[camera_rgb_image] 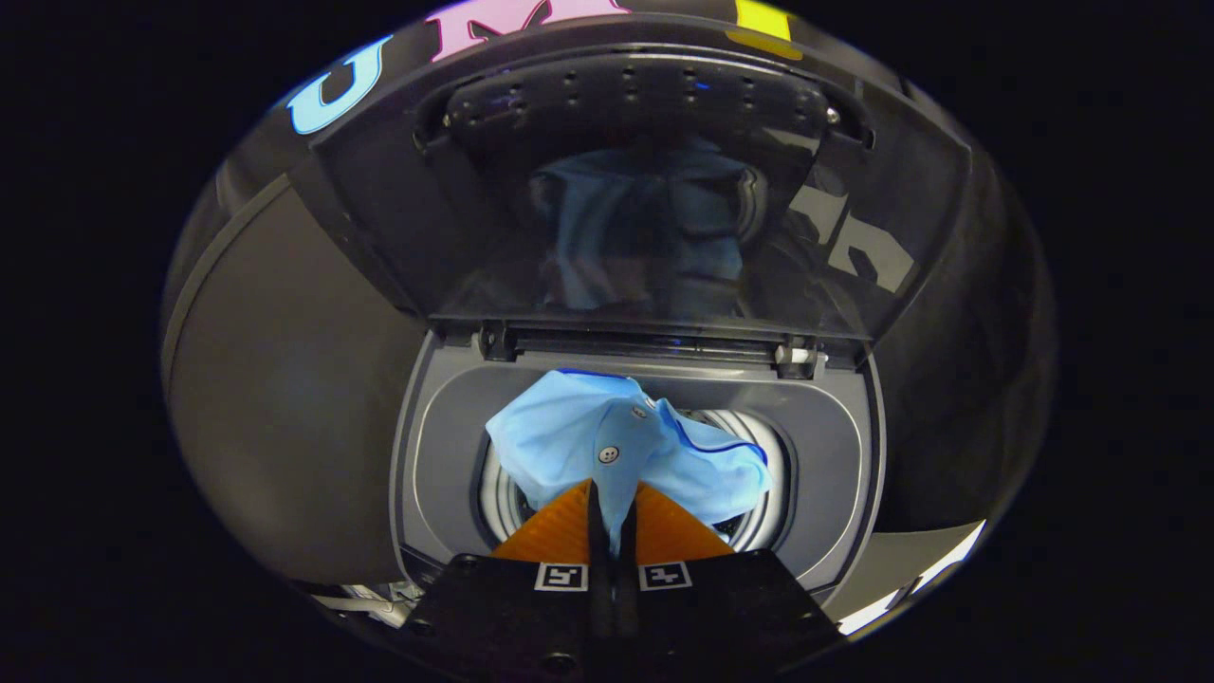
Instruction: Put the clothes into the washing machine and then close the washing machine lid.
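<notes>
A light blue shirt [607, 446] with buttons and a dark blue trim hangs bunched from my gripper [612, 493], whose two fingers are shut on a fold of its cloth. The shirt is held over the round drum opening [773, 493] of a grey top-loading washing machine [446, 446]. The machine's dark see-through lid [664, 228] stands raised behind the opening and mirrors the shirt faintly. Part of the drum is hidden behind the shirt and the fingers.
The lid's hinge bar [645, 346] runs across just beyond the shirt. A dark curved panel [285, 379] stands to the left of the machine. A pale bright strip [934, 574] lies low to the right of the machine.
</notes>
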Available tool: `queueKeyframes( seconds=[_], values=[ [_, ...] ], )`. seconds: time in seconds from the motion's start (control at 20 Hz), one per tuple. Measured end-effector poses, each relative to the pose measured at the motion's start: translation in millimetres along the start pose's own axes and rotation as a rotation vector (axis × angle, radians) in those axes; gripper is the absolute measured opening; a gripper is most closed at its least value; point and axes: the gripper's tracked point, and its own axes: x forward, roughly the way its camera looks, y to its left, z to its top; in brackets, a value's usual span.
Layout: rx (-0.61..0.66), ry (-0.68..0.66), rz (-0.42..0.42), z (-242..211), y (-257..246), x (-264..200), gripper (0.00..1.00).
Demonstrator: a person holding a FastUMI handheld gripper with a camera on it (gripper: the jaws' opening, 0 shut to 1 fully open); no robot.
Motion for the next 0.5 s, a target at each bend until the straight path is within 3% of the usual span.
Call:
queueKeyframes(
  seconds=[0.5],
  values=[
    [-0.015, 0.031, -0.002, -14.7, -1.6, 15.7, 0.05]
  ],
)
